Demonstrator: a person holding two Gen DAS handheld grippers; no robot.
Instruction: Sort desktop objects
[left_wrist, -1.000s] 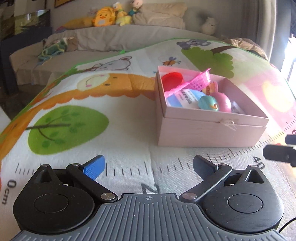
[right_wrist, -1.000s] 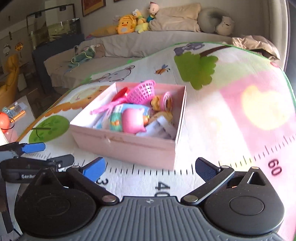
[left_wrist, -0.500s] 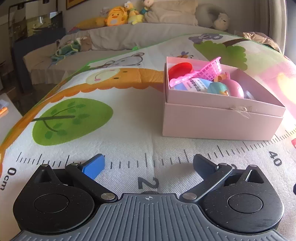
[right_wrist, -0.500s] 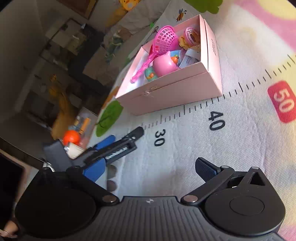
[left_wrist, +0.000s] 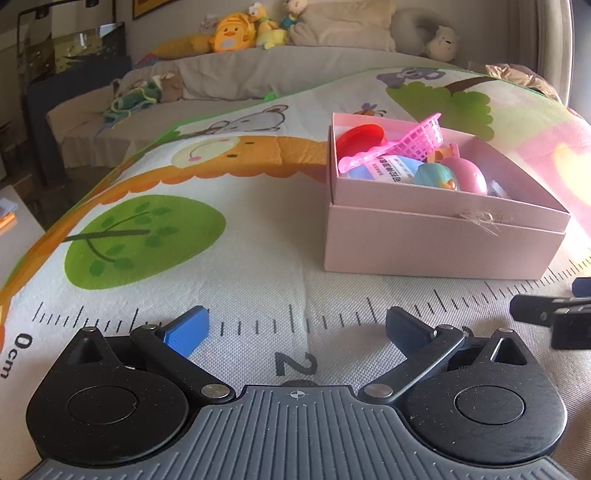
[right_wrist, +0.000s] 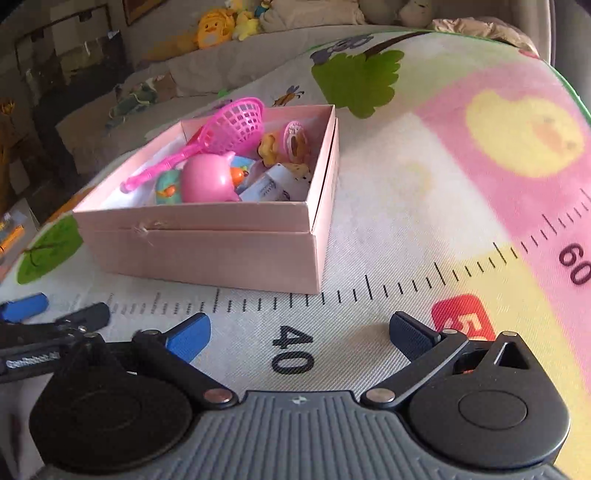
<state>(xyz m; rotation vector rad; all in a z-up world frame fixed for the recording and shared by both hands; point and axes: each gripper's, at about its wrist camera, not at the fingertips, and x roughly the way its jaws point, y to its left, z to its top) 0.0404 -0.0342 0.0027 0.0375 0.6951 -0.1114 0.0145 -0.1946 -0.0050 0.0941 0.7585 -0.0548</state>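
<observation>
A pink cardboard box (left_wrist: 436, 243) (right_wrist: 207, 254) stands on the printed play mat (left_wrist: 236, 236) (right_wrist: 406, 206). Inside lie a pink toy net (left_wrist: 417, 138) (right_wrist: 236, 123), a red lid (left_wrist: 360, 136), a pink egg-shaped toy (left_wrist: 467, 173) (right_wrist: 205, 179), a teal toy (left_wrist: 436, 175) and a small tube (right_wrist: 269, 182). My left gripper (left_wrist: 297, 326) sits low over the mat's ruler marks, open and empty, short of the box. My right gripper (right_wrist: 299, 330) hovers open and empty near the "40" mark, in front of the box's right corner. Each gripper shows at the edge of the other's view.
A sofa (left_wrist: 295, 70) with plush toys (left_wrist: 232, 31) and cushions runs along the back. Dark shelving (left_wrist: 74, 48) stands at the far left. The mat's left edge drops off near an orange item (left_wrist: 7, 221).
The right gripper swung from a steeply tilted view back to level, low over the mat near the 40 mark. The left gripper shifted slightly; the right gripper's tips re-entered its view at right.
</observation>
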